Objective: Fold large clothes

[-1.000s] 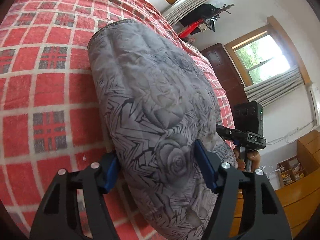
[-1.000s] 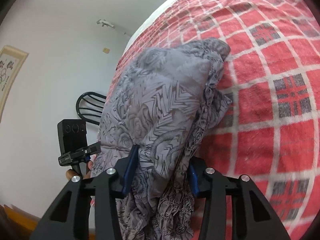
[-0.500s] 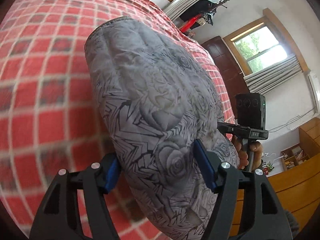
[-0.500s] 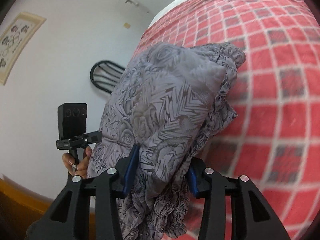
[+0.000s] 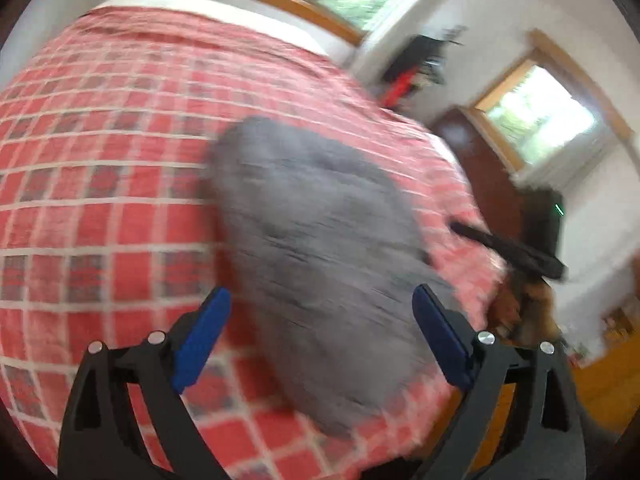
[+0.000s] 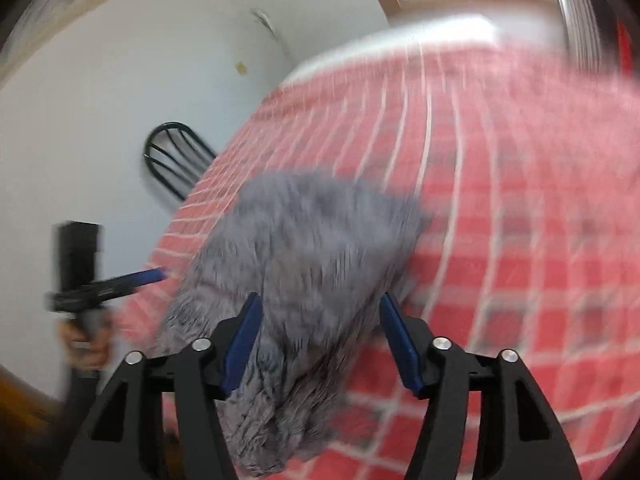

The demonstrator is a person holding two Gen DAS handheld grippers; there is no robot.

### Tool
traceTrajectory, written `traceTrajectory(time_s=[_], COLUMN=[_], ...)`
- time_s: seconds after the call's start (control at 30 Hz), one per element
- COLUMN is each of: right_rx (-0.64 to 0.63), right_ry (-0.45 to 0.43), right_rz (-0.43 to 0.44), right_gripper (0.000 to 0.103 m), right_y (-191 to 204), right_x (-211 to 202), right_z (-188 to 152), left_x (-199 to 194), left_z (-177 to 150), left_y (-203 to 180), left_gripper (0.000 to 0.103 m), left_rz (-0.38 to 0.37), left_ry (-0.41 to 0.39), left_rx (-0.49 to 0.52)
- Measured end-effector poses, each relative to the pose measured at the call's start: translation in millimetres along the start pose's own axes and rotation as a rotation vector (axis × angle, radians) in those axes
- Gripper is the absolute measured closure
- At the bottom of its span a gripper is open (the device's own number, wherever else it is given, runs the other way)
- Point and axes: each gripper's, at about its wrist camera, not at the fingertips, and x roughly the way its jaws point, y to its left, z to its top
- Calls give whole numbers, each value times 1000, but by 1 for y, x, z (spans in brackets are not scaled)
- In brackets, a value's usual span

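Both claws point(image 5: 320, 340) point(image 6: 320, 344) opening, unclamped; folded garment point(image 5: 320, 240) lies lengthwise away from them.

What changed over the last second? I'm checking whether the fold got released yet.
Both grippers let go: the left gripper and right gripper clamped the grey garment a second ago; now their fingers stand apart from it and are opening, pulled back. The garment lies folded on the red checked blanket, which is unchanged.
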Motion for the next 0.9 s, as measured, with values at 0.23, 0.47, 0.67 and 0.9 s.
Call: traceTrajectory(time_s=[0.23, 0.47, 0.67, 0.9], right_rx=[-53, 2, -151, -127], right_ry=[155, 128, 120, 236], right_rz=[-79, -30, 17, -47], right_gripper=[72, 72, 72, 73], right_y=[0, -14, 46, 19], right_x=[78, 44, 13, 60], right_z=[-26, -25, -43, -70], left_x=[53, 37, 23, 87], left_z=[-20, -9, 34, 34], left_y=[-5, 1, 19, 27], left_gripper=[26, 26, 21, 29], left_rz=[-39, -120, -86, -19], left_ry=[96, 79, -32, 65], left_rx=[52, 15, -32, -27])
